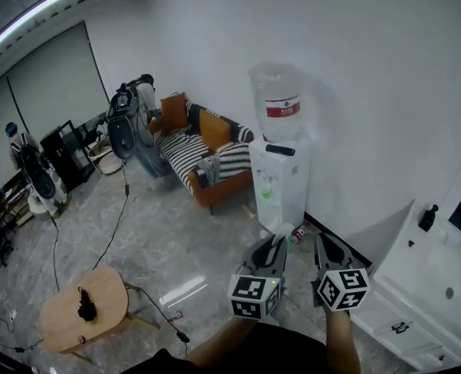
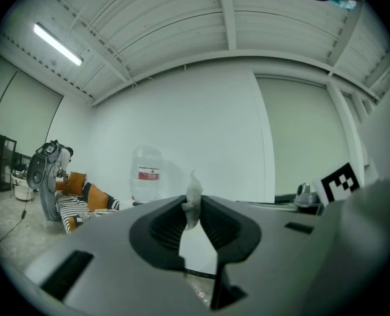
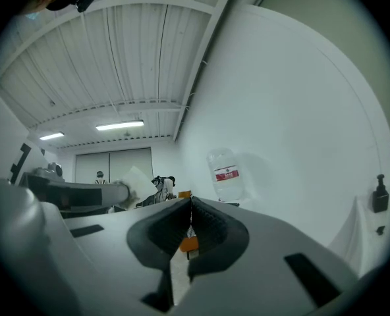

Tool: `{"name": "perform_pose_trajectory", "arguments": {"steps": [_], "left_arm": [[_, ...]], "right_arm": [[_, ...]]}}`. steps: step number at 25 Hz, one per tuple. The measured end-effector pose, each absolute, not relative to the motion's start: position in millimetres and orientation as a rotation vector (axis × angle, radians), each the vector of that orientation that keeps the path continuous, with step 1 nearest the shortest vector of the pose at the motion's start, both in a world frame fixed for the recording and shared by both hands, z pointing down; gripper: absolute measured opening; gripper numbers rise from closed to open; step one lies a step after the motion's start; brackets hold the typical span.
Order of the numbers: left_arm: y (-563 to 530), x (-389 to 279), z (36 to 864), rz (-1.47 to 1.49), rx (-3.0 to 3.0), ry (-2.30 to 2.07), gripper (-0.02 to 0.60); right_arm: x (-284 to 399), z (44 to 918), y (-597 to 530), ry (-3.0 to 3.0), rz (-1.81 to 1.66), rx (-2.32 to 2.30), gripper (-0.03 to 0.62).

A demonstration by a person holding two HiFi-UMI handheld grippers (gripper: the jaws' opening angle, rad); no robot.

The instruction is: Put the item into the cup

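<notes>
1. Your left gripper pinches a small white crumpled item between its jaws, with the scrap poking up past the tips.
2. Your right gripper is held just beside the left, its jaws pressed together and empty.
3. Both grippers hang in mid-air above the marbled floor. They point toward a water dispenser against the white wall, with a striped sofa to its left.
</notes>
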State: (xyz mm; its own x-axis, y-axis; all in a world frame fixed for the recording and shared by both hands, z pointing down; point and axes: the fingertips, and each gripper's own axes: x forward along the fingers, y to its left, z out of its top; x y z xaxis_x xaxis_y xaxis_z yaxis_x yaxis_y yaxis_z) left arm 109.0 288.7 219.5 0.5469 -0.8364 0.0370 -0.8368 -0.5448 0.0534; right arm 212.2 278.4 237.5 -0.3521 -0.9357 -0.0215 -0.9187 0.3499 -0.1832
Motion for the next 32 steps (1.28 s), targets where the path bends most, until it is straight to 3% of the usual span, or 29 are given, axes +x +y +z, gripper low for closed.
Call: {"name": "perform_pose_trajectory", "arguments": {"steps": [15, 32], "left_arm": [[225.6, 107.5, 243.2, 0.007, 2.647, -1.396, 0.064], [163.3, 61.4, 282.3, 0.057, 2.467, -1.464, 0.064]], "right_arm": [[200.1, 267.6, 228.6, 2.537, -0.291, -1.743, 0.011], [171.3, 297.7, 176.3, 2.576, -0.408, -1.668, 0.011]]}}
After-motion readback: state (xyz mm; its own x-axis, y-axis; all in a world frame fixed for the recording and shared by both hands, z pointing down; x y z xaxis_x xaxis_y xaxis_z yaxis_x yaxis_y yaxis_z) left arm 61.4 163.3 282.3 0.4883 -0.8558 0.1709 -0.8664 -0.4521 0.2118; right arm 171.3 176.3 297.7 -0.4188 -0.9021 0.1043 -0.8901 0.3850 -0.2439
